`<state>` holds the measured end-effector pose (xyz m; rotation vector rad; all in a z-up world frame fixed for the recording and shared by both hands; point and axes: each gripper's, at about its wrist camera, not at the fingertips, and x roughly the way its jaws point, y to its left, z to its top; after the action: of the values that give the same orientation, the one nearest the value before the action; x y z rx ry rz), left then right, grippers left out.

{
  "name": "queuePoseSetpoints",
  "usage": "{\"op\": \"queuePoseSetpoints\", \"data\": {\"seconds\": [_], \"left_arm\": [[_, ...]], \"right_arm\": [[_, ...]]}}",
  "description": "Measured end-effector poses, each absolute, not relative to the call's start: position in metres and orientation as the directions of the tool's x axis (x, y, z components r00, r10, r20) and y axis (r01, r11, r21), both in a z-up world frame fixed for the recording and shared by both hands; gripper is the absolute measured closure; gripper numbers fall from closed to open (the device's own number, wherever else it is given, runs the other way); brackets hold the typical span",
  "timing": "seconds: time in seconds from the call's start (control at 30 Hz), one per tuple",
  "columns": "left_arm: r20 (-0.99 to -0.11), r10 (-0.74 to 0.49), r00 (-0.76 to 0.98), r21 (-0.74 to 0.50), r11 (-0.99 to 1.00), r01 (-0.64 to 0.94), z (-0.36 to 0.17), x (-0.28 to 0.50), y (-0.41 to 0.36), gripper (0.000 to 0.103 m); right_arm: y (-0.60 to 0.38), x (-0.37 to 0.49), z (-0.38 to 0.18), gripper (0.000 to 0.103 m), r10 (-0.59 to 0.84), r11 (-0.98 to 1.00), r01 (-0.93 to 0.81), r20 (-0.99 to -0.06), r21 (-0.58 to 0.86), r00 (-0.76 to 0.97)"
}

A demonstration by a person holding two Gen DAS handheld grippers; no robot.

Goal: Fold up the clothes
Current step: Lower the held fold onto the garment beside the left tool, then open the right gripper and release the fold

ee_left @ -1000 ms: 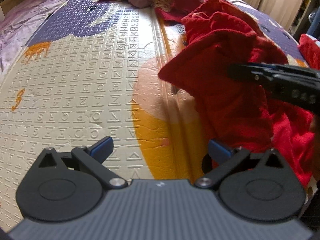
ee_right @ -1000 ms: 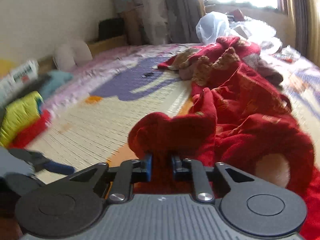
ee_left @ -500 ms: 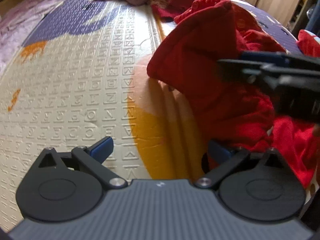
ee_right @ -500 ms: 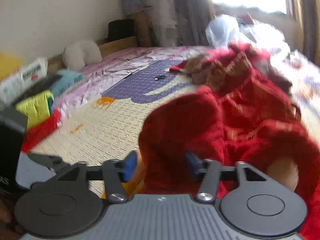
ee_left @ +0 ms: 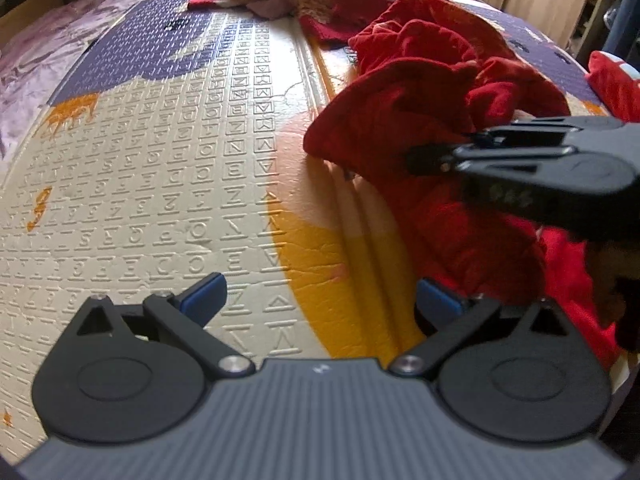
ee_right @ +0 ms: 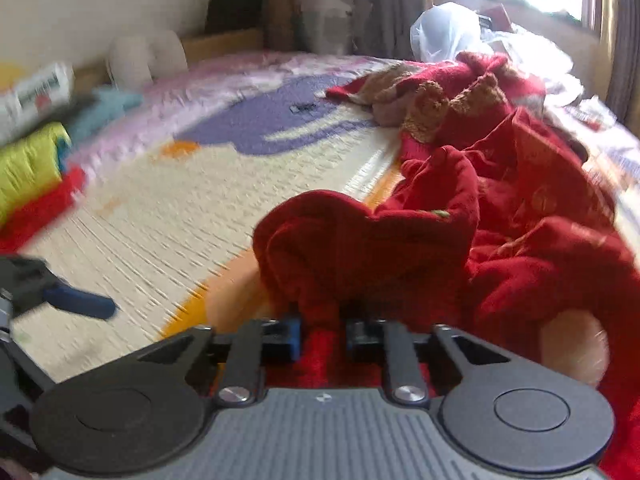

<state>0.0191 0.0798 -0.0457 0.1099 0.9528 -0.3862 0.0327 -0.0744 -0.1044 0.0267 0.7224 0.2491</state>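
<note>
- Right gripper (ee_right: 322, 338): jaws closing on a bunched fold of the red garment (ee_right: 368, 248), cloth between them.
- Left gripper (ee_left: 320, 300): jaws released, empty, over the mat (ee_left: 160, 184); garment beside its right jaw.
- Progress: garment crumpled, no fold made; spreading and folding remain.

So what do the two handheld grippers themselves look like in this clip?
Both look alike. The left gripper has a grey ribbed body, two round black discs at its sides, black linkage arms on silver pivot screws, and blue pads on the fingers. The right gripper shows the same build: grey ribbed housing, black discs and links, blue-padded fingers. No cables or sleeves are visible.
</note>
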Motion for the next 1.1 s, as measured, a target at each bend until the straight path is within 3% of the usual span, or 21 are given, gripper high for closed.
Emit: {"op": "queuePoseSetpoints", "data": {"seconds": [0.17, 0.33, 0.53, 0.73, 0.93, 1.1], "left_arm": [[-0.802, -0.288, 0.523, -0.105, 0.930, 0.352, -0.043, 0.019, 0.092, 0.000], [-0.797, -0.303, 0.523, -0.139, 0.934, 0.330, -0.044, 0.019, 0.103, 0.000], [-0.819, -0.266, 0.509, -0.122, 0.947, 0.297, -0.055, 0.028, 0.107, 0.000], [-0.802, -0.262, 0.538, -0.140, 0.956, 0.257, -0.058, 0.037, 0.114, 0.000], [-0.787, -0.273, 0.553, -0.144, 0.953, 0.266, -0.059, 0.047, 0.105, 0.000], [-0.781, -0.250, 0.573, -0.120, 0.959, 0.255, -0.063, 0.052, 0.096, 0.000]], "right_arm": [[-0.089, 0.020, -0.092, 0.085, 0.446, 0.891, -0.290, -0.553, 0.350, 0.703], [-0.091, 0.015, -0.083, 0.085, 0.600, 0.786, -0.366, -0.470, 0.498, 0.648], [-0.091, 0.022, -0.098, 0.085, 0.605, 0.778, -0.318, -0.508, 0.542, 0.614], [-0.101, 0.019, -0.097, 0.084, 0.642, 0.739, -0.324, -0.471, 0.590, 0.605], [-0.106, 0.011, -0.094, 0.060, 0.559, 0.810, -0.276, -0.538, 0.518, 0.631], [-0.113, -0.013, -0.091, 0.049, 0.478, 0.865, -0.270, -0.529, 0.423, 0.701]]}}
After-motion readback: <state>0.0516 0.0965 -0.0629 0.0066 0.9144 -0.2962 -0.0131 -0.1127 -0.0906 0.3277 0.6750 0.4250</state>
